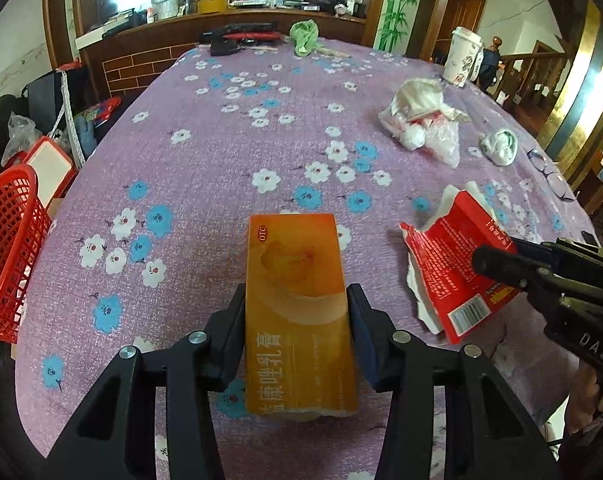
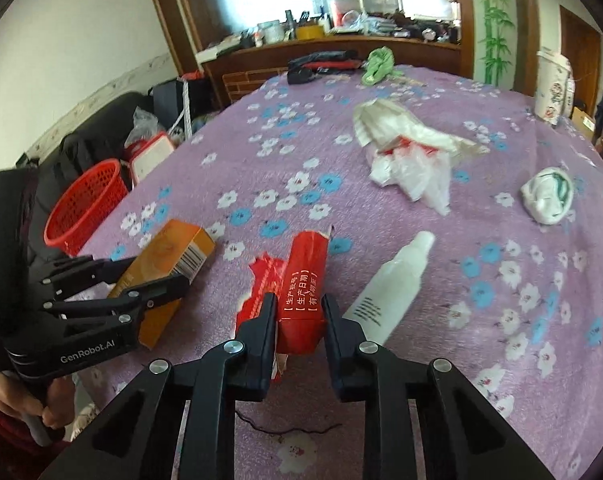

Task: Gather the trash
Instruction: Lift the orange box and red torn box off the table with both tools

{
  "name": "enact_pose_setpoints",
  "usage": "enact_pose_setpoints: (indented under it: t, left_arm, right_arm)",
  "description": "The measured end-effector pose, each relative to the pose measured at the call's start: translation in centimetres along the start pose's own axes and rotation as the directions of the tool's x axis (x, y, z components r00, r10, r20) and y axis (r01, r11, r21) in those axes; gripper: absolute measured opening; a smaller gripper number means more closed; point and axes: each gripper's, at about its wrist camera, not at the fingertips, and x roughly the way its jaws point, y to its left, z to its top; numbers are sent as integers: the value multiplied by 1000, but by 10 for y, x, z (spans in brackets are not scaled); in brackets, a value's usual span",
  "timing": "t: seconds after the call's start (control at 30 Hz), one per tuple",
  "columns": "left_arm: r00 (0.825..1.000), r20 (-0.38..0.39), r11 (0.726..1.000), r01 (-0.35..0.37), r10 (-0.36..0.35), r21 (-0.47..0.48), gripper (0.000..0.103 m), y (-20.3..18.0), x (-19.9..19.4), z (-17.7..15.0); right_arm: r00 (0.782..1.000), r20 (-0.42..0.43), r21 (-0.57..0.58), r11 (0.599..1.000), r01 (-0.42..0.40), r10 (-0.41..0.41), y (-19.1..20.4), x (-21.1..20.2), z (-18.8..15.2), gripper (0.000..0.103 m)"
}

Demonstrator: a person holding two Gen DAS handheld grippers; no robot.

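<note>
An orange medicine box (image 1: 297, 264) lies lengthwise between the fingers of my left gripper (image 1: 296, 292), whose pads press on its two long sides. The right wrist view shows the same box (image 2: 169, 248) tilted in the left gripper (image 2: 141, 276), a hand on the handle below. A torn red carton (image 2: 305, 272) sits in my right gripper (image 2: 299, 300), both pads clamped on its narrow body. In the left wrist view the red carton (image 1: 453, 264) is at the right, with one finger of the right gripper (image 1: 489, 260) lying across it.
The table wears a purple floral cloth (image 1: 221, 152). A red mesh basket (image 2: 85, 204) stands beside its left edge. On the cloth lie a white bottle (image 2: 393, 280), crumpled plastic bags (image 2: 409, 160), a white-and-green wad (image 2: 549, 196), a green rag (image 1: 305, 36), glasses (image 1: 549, 168) and a paper cup (image 1: 463, 56).
</note>
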Motion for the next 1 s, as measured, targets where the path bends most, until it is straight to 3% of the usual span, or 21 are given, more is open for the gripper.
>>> enact_pose_setpoints:
  t: [0.37,0.73,1.0]
  left_arm:
    - [999,35,1000,-2,1,26,46,-5,-14,-2]
    - [999,41,1000,7,-8,15,46,3,-19,-7]
    - [998,60,1000,12,-11,-10,46,15,-27,-8]
  right_arm:
    - [1000,29,31,1000,-5,4,5,-13,-3,23]
    - [997,-68,49,999,23,-20,8,3,-18,24]
    - [997,-61,50,998,49,-46,11,-2,-18,22]
